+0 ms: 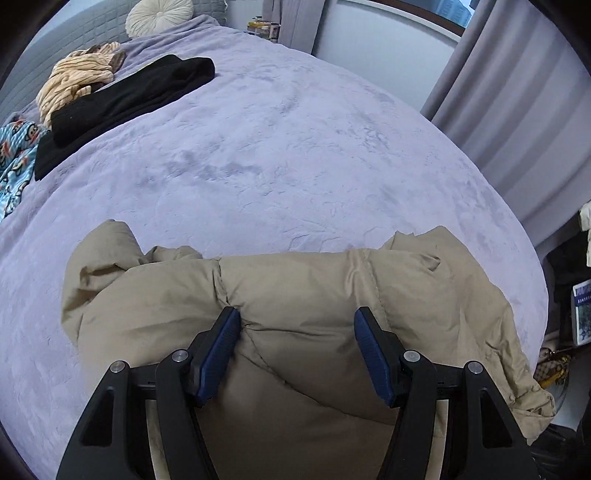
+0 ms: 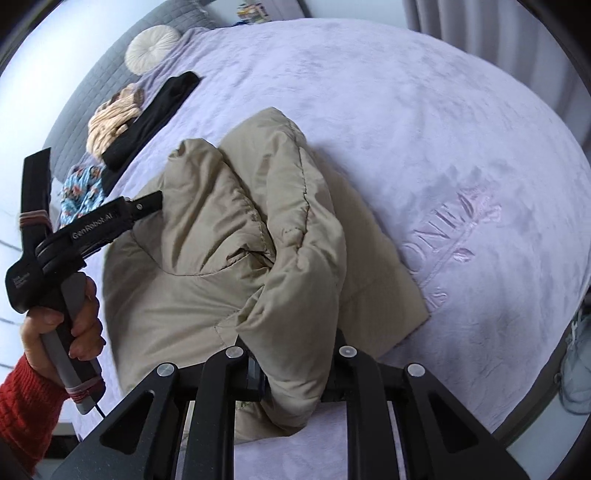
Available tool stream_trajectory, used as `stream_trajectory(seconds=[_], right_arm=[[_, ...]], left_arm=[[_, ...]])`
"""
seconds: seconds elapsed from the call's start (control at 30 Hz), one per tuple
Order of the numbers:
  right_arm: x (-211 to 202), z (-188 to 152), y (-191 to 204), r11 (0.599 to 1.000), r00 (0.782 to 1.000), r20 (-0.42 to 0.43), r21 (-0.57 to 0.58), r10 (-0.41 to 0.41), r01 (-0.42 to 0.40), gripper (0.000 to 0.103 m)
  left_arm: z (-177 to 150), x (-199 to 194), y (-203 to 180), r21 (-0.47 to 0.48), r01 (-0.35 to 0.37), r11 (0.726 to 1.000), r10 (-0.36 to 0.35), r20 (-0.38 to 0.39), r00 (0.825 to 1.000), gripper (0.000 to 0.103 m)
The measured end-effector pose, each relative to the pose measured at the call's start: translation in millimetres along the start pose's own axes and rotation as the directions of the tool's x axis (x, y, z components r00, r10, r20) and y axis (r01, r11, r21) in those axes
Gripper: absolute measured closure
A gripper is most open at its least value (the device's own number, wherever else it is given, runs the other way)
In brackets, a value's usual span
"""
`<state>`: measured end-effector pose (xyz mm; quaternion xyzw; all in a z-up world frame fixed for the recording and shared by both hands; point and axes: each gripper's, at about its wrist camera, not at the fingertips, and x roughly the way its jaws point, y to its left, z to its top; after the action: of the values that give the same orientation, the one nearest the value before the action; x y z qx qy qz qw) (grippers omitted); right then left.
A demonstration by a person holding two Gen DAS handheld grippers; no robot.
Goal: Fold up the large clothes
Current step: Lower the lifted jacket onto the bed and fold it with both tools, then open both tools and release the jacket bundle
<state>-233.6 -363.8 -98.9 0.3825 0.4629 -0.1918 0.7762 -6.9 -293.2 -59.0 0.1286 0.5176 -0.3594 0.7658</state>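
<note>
A beige puffy jacket (image 1: 303, 295) lies bunched on the lilac bedspread (image 1: 277, 147). My left gripper (image 1: 295, 328) is open, its blue-padded fingers (image 1: 218, 354) spread wide and resting on the jacket's padded body. In the right wrist view the jacket (image 2: 229, 229) is partly folded over itself, and my right gripper (image 2: 295, 369) is shut on a thick fold of the jacket, which bulges out between the jaws. The left gripper's body (image 2: 92, 229) shows at the left of that view, held by a hand in a red sleeve, its tips against the jacket.
A folded black garment (image 1: 122, 99), a striped cream garment (image 1: 77, 81) and a blue printed one (image 1: 14, 151) lie at the bed's far left. A round white cushion (image 1: 159, 16) sits by the headboard. Curtains (image 1: 517, 110) hang right; clutter (image 1: 576, 310) stands beside the bed.
</note>
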Motion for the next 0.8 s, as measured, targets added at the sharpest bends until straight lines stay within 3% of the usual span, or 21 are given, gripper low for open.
stream_trajectory(seconds=[0.17, 0.3, 0.37, 0.47, 0.57, 0.7, 0.8], right_arm=[[24, 10, -27, 0.999, 0.999, -0.014, 0.031, 0.029, -0.029, 0.083], [26, 20, -45, 0.982, 0.993, -0.054, 0.162, 0.104, -0.094, 0.081], [9, 22, -45, 0.984, 0.998, -0.037, 0.169, 0.058, -0.051, 0.077], [-23, 28, -35, 0.995, 0.999, 0.042, 0.1, -0.024, 0.019, 0.072], [-42, 37, -21, 1.0, 0.995, 0.098, 0.024, -0.02, 0.018, 0.072], [-34, 49, 1, 0.992, 0.995, 0.09, -0.117, -0.04, 0.051, 0.072], [-27, 55, 14, 0.985, 0.995, 0.077, -0.154, -0.07, 0.081, 0.072]], left_arm=[[5, 24, -14, 0.026, -0.034, 0.999, 0.035, -0.032, 0.999, 0.038], [5, 30, -13, 0.027, -0.04, 0.999, 0.041, -0.049, 0.998, 0.038], [4, 31, -13, 0.029, -0.044, 0.999, 0.046, -0.048, 0.998, 0.038], [4, 31, -13, 0.029, -0.049, 0.998, 0.05, -0.05, 0.998, 0.037], [3, 31, -13, 0.026, -0.058, 0.998, 0.059, -0.047, 0.997, 0.036], [3, 25, -13, 0.023, -0.073, 0.997, 0.074, -0.049, 0.996, 0.036], [3, 10, -6, -0.004, -0.071, 0.997, 0.071, -0.044, 0.996, 0.036]])
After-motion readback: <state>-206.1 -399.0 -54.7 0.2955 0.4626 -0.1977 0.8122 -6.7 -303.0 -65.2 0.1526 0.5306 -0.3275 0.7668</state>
